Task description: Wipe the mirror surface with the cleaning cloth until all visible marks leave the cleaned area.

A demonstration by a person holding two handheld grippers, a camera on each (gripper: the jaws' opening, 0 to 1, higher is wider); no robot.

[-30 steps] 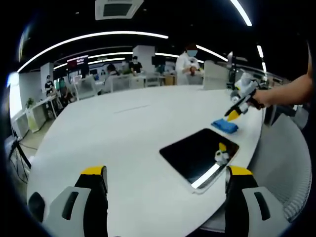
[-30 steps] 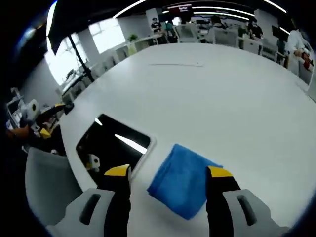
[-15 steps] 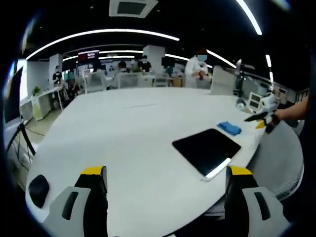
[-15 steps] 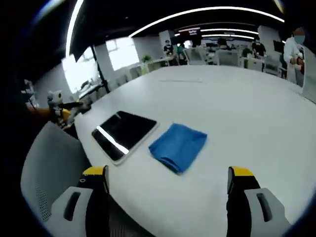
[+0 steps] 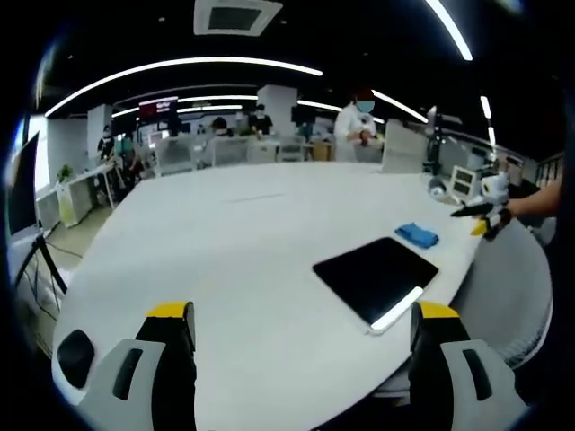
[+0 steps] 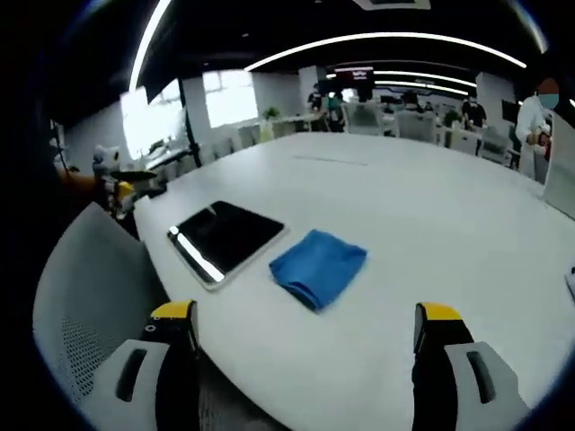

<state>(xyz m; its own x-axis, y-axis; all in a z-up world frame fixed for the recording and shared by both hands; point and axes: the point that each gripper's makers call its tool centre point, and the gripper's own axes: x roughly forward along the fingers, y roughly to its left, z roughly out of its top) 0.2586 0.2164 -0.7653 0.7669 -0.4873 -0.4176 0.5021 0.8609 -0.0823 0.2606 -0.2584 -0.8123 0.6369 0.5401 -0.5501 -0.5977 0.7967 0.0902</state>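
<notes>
A dark rectangular mirror (image 5: 375, 274) (image 6: 225, 236) lies flat near the white table's edge, a bright strip of light along one side. The folded blue cloth (image 6: 317, 266) (image 5: 416, 235) rests on the table right beside it, apart from both grippers. My left gripper (image 5: 304, 312) is open, well back from the mirror, with nothing between its jaws. My right gripper (image 6: 305, 312) is open too, held back over the table edge with the cloth ahead of it. The right gripper (image 5: 479, 214) also appears at the far right of the left gripper view, and the left gripper (image 6: 117, 180) at the far left of the right gripper view.
The large white table (image 5: 225, 242) stretches far beyond the mirror. A white mesh chair (image 6: 81, 314) (image 5: 512, 287) stands at the table edge by the mirror. A dark puck-like object (image 5: 75, 356) sits at the near left edge. People and desks fill the background.
My right gripper has pulled back from over the cloth to the table edge, leaving the cloth lying beside the mirror. The left view has also drawn back slightly.
</notes>
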